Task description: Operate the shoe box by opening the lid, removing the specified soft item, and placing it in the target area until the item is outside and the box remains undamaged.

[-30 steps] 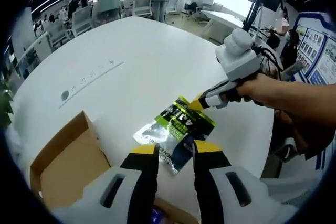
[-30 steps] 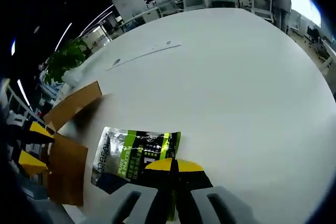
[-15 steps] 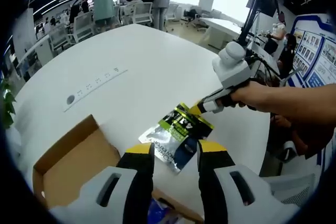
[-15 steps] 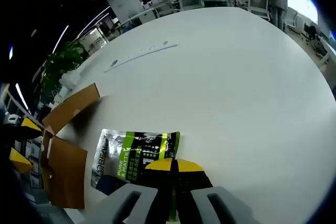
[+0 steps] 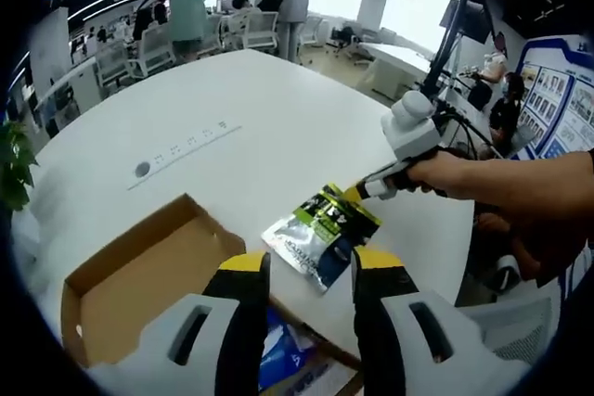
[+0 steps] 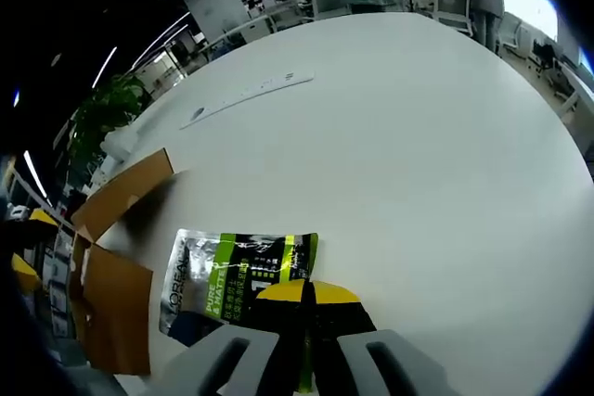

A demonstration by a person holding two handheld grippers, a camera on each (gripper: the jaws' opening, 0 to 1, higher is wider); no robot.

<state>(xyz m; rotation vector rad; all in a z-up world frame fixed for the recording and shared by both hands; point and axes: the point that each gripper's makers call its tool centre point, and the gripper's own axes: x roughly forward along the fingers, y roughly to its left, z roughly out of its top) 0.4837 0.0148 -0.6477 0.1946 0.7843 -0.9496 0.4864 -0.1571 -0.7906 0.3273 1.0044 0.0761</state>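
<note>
While right claw [image 6: 306, 299] stays clamped on the pouch [image 6: 237, 277], left claw [image 5: 302, 271] parted, farther from box [image 5: 139, 275].

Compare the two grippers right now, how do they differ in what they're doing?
The right gripper is shut on the edge of the green and silver packet, which lies on the white table; the left gripper is open and holds nothing. The right gripper is over bare tabletop, while the left gripper hovers over the open cardboard box. Both have yellow-tipped black jaws.
</note>
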